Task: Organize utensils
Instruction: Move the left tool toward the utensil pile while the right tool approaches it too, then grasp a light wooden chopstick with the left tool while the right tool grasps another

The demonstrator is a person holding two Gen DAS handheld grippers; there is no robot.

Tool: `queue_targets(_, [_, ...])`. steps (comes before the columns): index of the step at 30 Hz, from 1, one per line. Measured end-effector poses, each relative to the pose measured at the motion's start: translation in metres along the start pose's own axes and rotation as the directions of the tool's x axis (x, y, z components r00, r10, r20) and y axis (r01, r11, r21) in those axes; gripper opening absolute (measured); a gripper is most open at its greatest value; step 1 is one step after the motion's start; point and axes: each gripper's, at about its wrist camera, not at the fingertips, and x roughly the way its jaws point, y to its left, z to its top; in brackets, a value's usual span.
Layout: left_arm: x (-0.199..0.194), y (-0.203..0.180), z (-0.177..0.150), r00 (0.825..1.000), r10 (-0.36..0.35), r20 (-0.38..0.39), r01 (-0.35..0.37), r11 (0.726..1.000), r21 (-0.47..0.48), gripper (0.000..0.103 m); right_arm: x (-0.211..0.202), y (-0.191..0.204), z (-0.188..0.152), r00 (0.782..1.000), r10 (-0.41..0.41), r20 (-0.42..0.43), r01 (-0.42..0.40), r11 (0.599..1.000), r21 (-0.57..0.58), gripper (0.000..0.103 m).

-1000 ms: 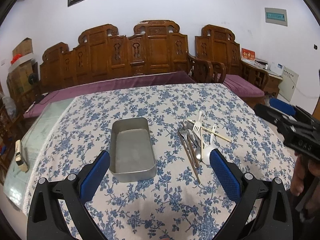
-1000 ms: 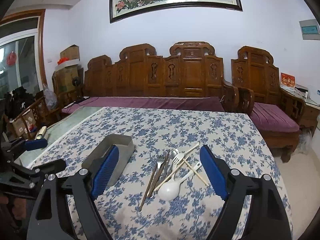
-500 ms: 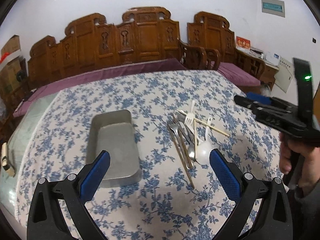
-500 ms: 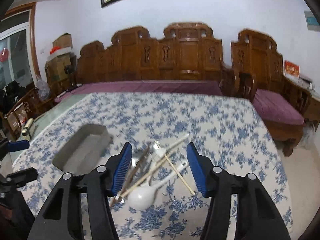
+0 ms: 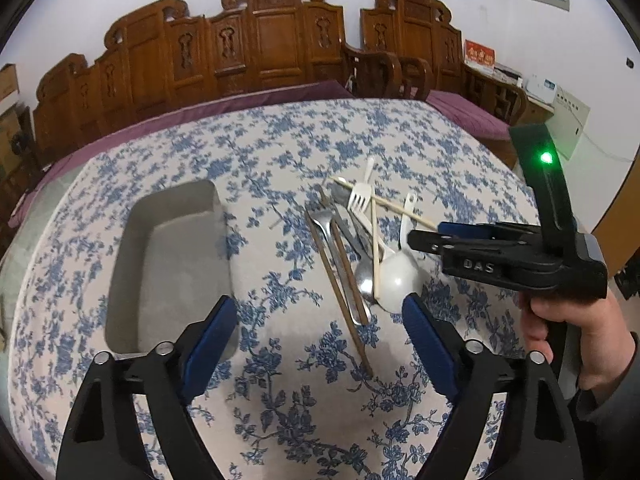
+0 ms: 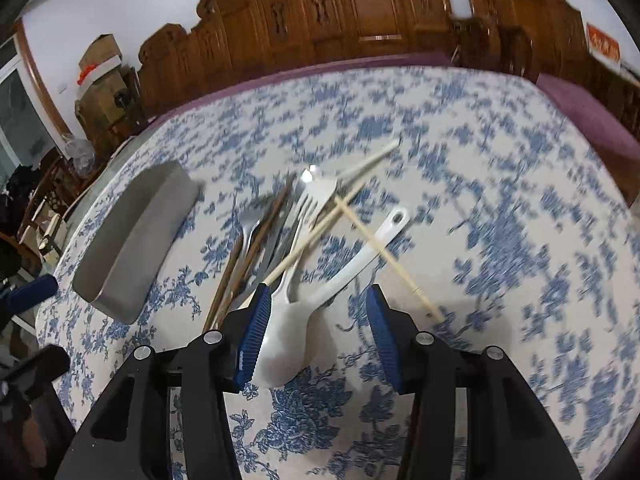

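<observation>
At the left of the left wrist view we see the grey metal tray (image 5: 172,264) on the floral tablecloth (image 5: 280,152). Our left gripper (image 5: 316,324) fills the lower middle, jaws apart and just closing a little, nothing between them. The utensil pile (image 5: 352,240) lies right of centre: dark chopsticks, metal cutlery, a white fork. At the right, our right gripper (image 6: 316,320) has just been narrowing, its jaws astride the white ladle spoon (image 6: 296,328); through the blur, the pads seem not to press it.
</observation>
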Motion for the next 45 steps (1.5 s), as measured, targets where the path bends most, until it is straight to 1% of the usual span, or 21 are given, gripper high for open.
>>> queue_targets(2, [0.006,0.0,-0.003,1.0,-0.007,-0.016,0.007,1.0,-0.002,0.076,0.011,-0.002,-0.002,0.999,0.018,-0.032,-0.017,1.0,0.026,0.052])
queue_targets(4, [0.011,0.002,-0.007,0.999,-0.013,-0.029,0.013,1.0,-0.011,0.074,0.014,-0.005,-0.002,0.998,0.058,-0.035,-0.056,0.997,0.056,0.052])
queue_targets(9, [0.024,0.002,-0.014,0.998,-0.02,-0.064,0.018,0.999,-0.03,0.072,0.019,-0.005,-0.003,0.99,0.128,-0.054,-0.122,0.987,0.102,0.052])
queue_targets(14, [0.032,0.004,-0.02,0.995,-0.022,-0.094,0.018,0.999,-0.043,0.068,0.022,0.0,-0.005,0.983,0.166,-0.072,-0.157,0.981,0.118,0.052])
queue_targets(17, [0.036,0.003,-0.022,0.994,-0.017,-0.104,0.013,0.999,-0.044,0.065,0.021,0.003,-0.006,0.984,0.159,-0.076,-0.151,0.983,0.106,0.052])
queue_targets(19, [0.039,0.003,-0.022,0.994,-0.016,-0.109,0.011,0.999,-0.045,0.063,0.021,0.003,-0.005,0.984,0.157,-0.079,-0.149,0.984,0.101,0.05])
queue_targets(20, [0.04,0.002,-0.022,0.994,-0.013,-0.11,0.008,0.999,-0.043,0.063,0.022,0.002,-0.005,0.982,0.168,-0.082,-0.159,0.982,0.104,0.044])
queue_targets(21, [0.041,0.002,-0.021,0.994,-0.01,-0.109,0.006,0.999,-0.042,0.063,0.021,0.002,-0.005,0.978,0.191,-0.086,-0.181,0.977,0.112,0.04])
queue_targets(22, [0.041,0.001,-0.021,0.994,-0.01,-0.11,0.005,0.999,-0.042,0.063,0.021,0.003,-0.004,0.978,0.191,-0.088,-0.181,0.978,0.108,0.035])
queue_targets(23, [0.042,0.001,-0.021,0.994,-0.008,-0.111,0.004,0.999,-0.04,0.063,0.02,0.004,-0.004,0.979,0.182,-0.089,-0.173,0.98,0.098,0.033])
queue_targets(25, [0.042,0.0,-0.021,0.993,-0.005,-0.115,0.001,0.999,-0.037,0.063,0.019,0.001,-0.003,0.977,0.192,-0.093,-0.181,0.977,0.113,0.03])
queue_targets(26, [0.042,0.0,-0.022,0.993,-0.005,-0.117,0.001,0.999,-0.036,0.063,0.018,-0.002,-0.003,0.976,0.199,-0.093,-0.187,0.974,0.125,0.026])
queue_targets(28, [0.043,-0.001,-0.023,0.992,-0.006,-0.124,0.002,0.999,-0.037,0.063,0.015,-0.006,0.0,0.975,0.203,-0.086,-0.191,0.972,0.136,0.016])
queue_targets(29, [0.043,-0.002,-0.023,0.992,-0.007,-0.127,0.002,0.999,-0.037,0.063,0.012,-0.008,0.001,0.966,0.244,-0.085,-0.231,0.963,0.14,0.001])
queue_targets(34, [0.047,-0.005,-0.024,0.991,-0.008,-0.135,0.004,1.0,-0.03,0.063,0.008,-0.016,0.004,0.968,0.239,-0.081,-0.225,0.963,0.149,0.0])
queue_targets(38, [0.047,-0.008,-0.019,0.992,-0.006,-0.122,0.004,1.0,-0.015,0.062,-0.003,-0.019,0.01,0.976,0.213,-0.045,-0.207,0.971,0.12,0.0])
queue_targets(39, [0.049,-0.009,-0.016,0.993,-0.004,-0.116,0.004,1.0,-0.007,0.06,-0.005,-0.02,0.011,0.977,0.208,-0.038,-0.202,0.973,0.114,0.0])
queue_targets(40, [0.05,-0.009,-0.014,0.993,-0.002,-0.115,0.002,1.0,-0.002,0.055,-0.008,-0.021,0.013,0.98,0.198,-0.029,-0.194,0.976,0.103,0.0])
queue_targets(43, [0.059,-0.011,-0.004,0.994,-0.004,-0.111,0.006,1.0,0.02,0.052,-0.011,-0.018,0.015,0.989,0.148,-0.015,-0.147,0.988,0.043,0.001])
queue_targets(44, [0.065,-0.012,0.0,0.994,0.0,-0.112,0.004,0.999,0.034,0.05,-0.01,-0.017,0.016,0.99,0.143,-0.01,-0.143,0.989,0.027,0.004])
queue_targets(45, [0.07,-0.013,0.004,0.993,0.001,-0.117,0.004,0.999,0.047,0.047,-0.008,-0.017,0.017,0.99,0.143,-0.009,-0.143,0.99,0.016,0.004])
